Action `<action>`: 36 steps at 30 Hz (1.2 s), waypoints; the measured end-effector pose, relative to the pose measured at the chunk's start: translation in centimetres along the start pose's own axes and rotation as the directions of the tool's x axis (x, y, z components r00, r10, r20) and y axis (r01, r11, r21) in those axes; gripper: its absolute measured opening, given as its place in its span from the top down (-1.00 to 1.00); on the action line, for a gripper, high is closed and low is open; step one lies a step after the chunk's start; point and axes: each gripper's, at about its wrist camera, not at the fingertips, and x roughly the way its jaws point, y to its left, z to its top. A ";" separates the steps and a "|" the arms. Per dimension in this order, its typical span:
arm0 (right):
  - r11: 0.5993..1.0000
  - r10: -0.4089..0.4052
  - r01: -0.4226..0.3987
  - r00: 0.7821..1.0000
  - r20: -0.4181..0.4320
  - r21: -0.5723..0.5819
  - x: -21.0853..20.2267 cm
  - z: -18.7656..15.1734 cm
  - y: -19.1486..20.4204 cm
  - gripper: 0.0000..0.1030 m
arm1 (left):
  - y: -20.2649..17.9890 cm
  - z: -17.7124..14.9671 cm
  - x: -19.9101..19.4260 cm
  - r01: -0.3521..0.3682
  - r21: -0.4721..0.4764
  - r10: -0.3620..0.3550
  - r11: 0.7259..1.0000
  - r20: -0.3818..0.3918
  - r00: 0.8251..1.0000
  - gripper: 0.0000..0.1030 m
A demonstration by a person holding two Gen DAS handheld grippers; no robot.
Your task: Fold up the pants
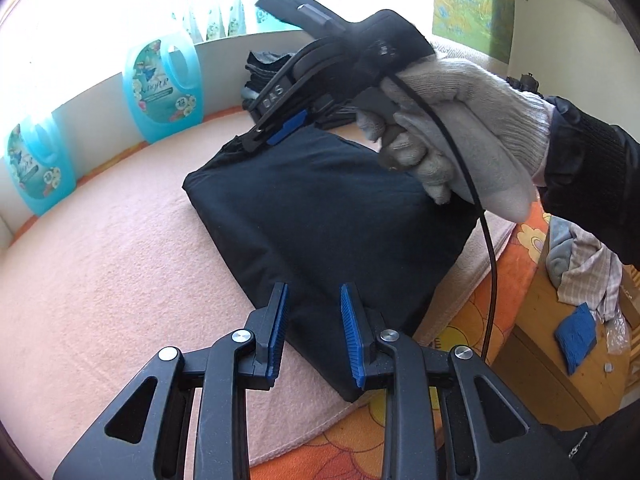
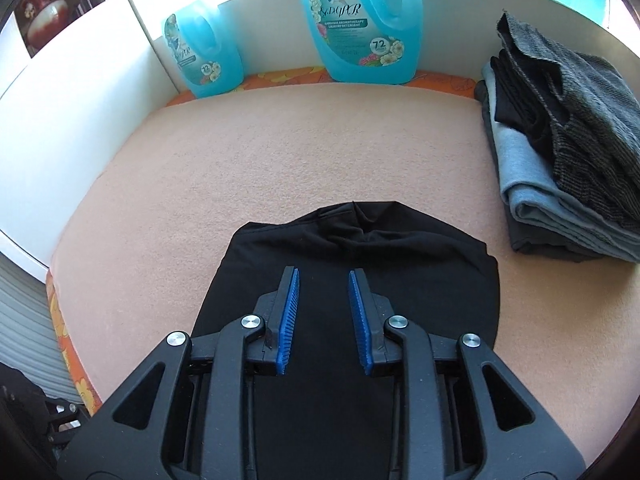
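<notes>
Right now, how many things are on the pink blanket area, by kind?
Folded black pants: 1
Blue detergent jugs: 2
Stack of folded clothes: 1
Total: 4

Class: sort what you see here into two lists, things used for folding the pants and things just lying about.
Job: pants; left gripper; right gripper.

Lying about: two detergent bottles; pile of clothes; blue cloth.
</notes>
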 end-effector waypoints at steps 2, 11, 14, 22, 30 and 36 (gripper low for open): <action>1.000 0.010 -0.011 1.000 0.026 0.020 -2.6 -2.3 -0.3 0.46 | -0.4 -0.1 -0.1 0.006 0.007 -0.006 1.000 -0.001 1.000 0.52; 0.995 -0.094 0.095 0.996 -0.004 0.042 -6.6 -12.4 -1.6 0.32 | -1.7 -1.4 -0.5 0.028 0.020 -0.028 0.999 -0.001 1.000 0.50; 0.992 -0.125 0.125 0.992 -0.005 0.034 -7.7 -13.8 -1.9 0.25 | -2.4 -2.2 -1.0 0.043 0.050 -0.042 0.998 -0.025 0.999 0.26; 0.983 -0.025 0.013 0.998 0.065 0.182 -10.8 -12.8 -5.3 -0.16 | 2.3 -0.2 -2.8 0.089 -0.133 -0.091 0.987 -0.008 0.996 0.26; 0.963 0.056 -0.061 0.998 0.025 0.264 -7.2 -9.7 -7.5 -0.17 | 7.7 2.4 0.0 0.162 -0.328 -0.183 0.930 -0.032 0.983 0.03; 0.938 0.134 -0.123 0.991 -0.014 0.325 -4.2 -8.5 -9.7 -0.18 | 9.6 4.0 3.6 0.191 -0.423 -0.237 0.886 -0.059 0.970 -0.01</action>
